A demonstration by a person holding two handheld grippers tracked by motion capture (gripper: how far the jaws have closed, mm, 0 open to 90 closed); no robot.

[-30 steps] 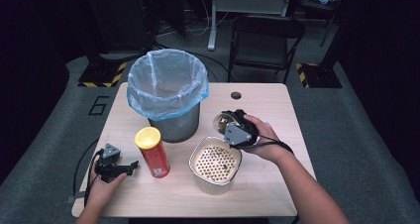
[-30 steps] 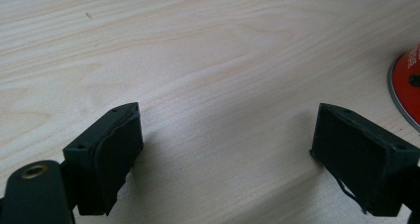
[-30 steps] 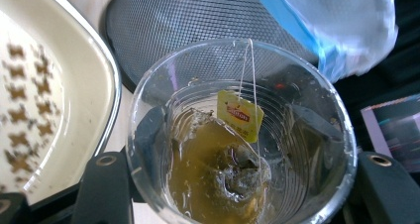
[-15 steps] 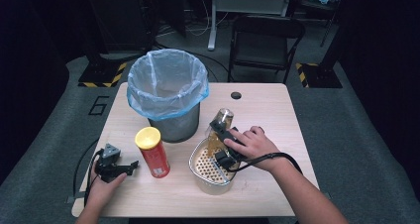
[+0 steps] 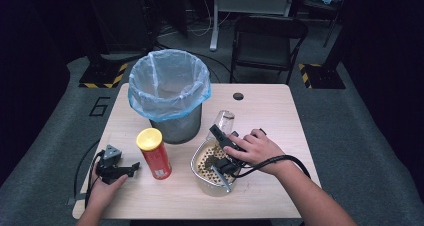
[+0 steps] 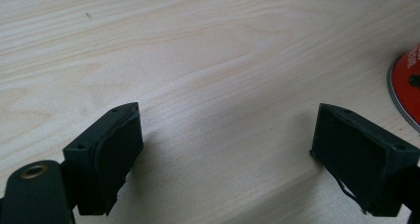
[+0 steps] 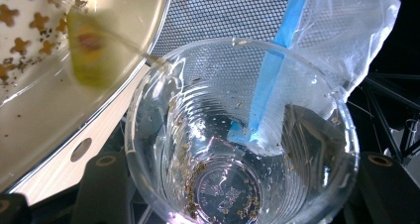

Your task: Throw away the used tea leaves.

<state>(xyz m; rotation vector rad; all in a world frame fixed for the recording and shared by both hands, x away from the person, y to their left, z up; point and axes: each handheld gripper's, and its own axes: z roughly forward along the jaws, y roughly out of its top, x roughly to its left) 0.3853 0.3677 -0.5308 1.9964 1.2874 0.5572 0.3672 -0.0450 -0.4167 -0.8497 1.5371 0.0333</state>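
Right now right gripper [image 5: 223, 148] clamped on clear plastic cup [image 7: 237, 135], tilted over metal colander bowl [image 5: 200, 178] beside mesh bin [image 5: 172, 128]. Left gripper [image 5: 131, 167] jaws spread, resting on table [image 5: 270, 111] near red chip can [image 5: 155, 153].

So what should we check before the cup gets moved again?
1. Clear plastic cup held in the right tongs: ok, black jaws flank it in the right gripper view.
2. Cup emptied: not ok, crumbs still stick inside.
3. Cup over the white perforated bowl: ok, its mouth tips at the bowl's rim.
4. Left tongs free: ok, wide open above bare wooden table.
5. Red cylindrical can with yellow lid upright and clear: ok.
6. Grey mesh bin with blue liner within reach: cannot tell.
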